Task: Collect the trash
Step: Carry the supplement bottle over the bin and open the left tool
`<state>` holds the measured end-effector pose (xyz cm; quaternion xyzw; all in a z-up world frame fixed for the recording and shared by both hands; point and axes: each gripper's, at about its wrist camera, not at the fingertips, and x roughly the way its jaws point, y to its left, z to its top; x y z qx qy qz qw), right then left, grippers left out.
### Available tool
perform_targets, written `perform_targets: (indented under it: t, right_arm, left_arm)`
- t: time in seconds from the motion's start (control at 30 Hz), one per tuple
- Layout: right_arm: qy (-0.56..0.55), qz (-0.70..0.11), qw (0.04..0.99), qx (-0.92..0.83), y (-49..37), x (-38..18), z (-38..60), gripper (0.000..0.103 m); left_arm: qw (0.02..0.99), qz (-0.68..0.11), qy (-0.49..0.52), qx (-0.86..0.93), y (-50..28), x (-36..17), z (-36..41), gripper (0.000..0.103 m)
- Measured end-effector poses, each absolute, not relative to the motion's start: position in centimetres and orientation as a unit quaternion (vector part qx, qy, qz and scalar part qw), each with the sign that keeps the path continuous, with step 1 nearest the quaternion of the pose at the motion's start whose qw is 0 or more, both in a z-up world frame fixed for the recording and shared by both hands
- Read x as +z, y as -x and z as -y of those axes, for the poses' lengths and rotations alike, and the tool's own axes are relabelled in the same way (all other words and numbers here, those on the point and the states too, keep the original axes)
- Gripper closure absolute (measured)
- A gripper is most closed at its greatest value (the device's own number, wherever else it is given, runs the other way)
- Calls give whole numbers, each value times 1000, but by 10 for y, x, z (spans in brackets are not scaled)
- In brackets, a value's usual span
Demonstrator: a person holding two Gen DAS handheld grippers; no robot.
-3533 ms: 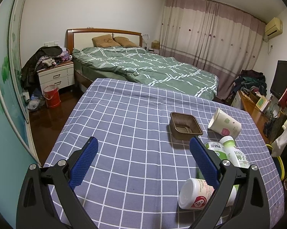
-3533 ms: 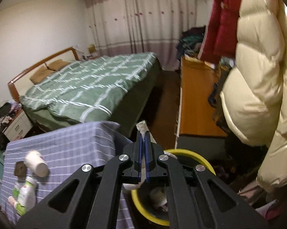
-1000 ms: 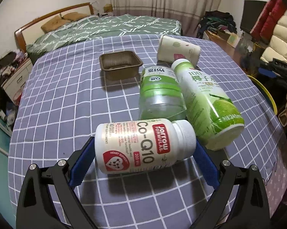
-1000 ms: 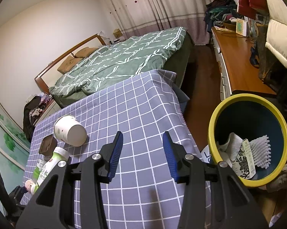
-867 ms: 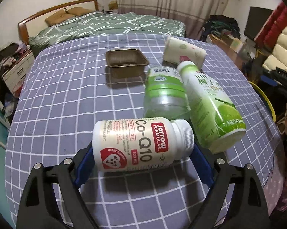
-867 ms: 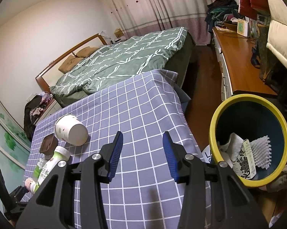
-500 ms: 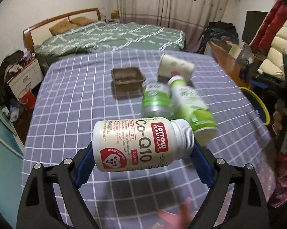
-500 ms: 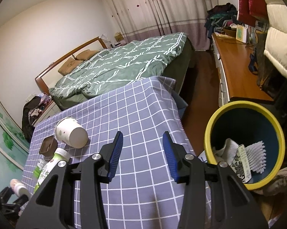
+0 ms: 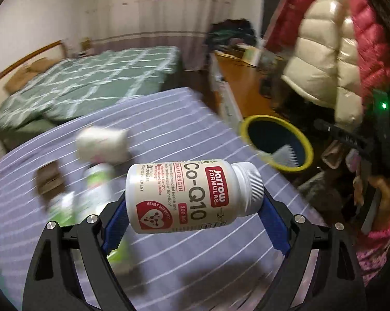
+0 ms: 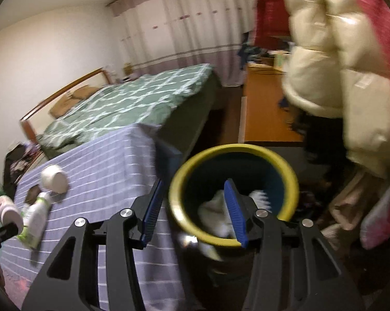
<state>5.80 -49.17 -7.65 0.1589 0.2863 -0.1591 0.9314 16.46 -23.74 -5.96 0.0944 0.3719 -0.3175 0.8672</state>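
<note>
Above the grey checked tabletop (image 9: 200,134), in the left wrist view, the left hand-held gripper (image 9: 192,215) grasps a white plastic supplement bottle with a red label (image 9: 192,197) end to end between its blue pads, clear of the cloth. On the far right, beyond the table edge, stands the round yellow-rimmed dark bin (image 9: 278,142) with pale scraps already inside. Left on the cloth, blurred, lie a white paper cup (image 9: 101,142), a small brown tray (image 9: 48,178) and green-labelled bottles (image 9: 96,181).

In the right wrist view, the right hand-held gripper (image 10: 192,207) is released and empty, its jaws having just been opening, hovering near the bin's rim (image 10: 174,197). At the far left the cup (image 10: 53,178), tray (image 10: 34,189) and a green-and-white bottle (image 10: 35,217) lie on the tabletop (image 10: 112,171). By my judgement some trash is binned, one bottle is on its way, and at least four items remain.
</note>
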Motion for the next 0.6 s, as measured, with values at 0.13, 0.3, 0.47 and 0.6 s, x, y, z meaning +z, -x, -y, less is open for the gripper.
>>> perform_targets:
  t: [0.13, 0.3, 0.47, 0.6]
  right_arm:
    - [-173, -280, 925, -188, -32, -83, 524, 56]
    - [-194, -271, 919, -209, -7, -91, 551, 56]
    - [-209, -267, 916, -216, 6, -98, 568, 56]
    - [-217, -267, 914, -217, 9, -102, 574, 56]
  left_arm:
    - [842, -381, -107, -367, -178, -64, 315, 16]
    - [820, -386, -131, -402, -194, -74, 405, 16]
    - [804, -398, -140, -420, -209, -90, 477, 16]
    - [797, -404, -145, -426, -217, -103, 517, 15]
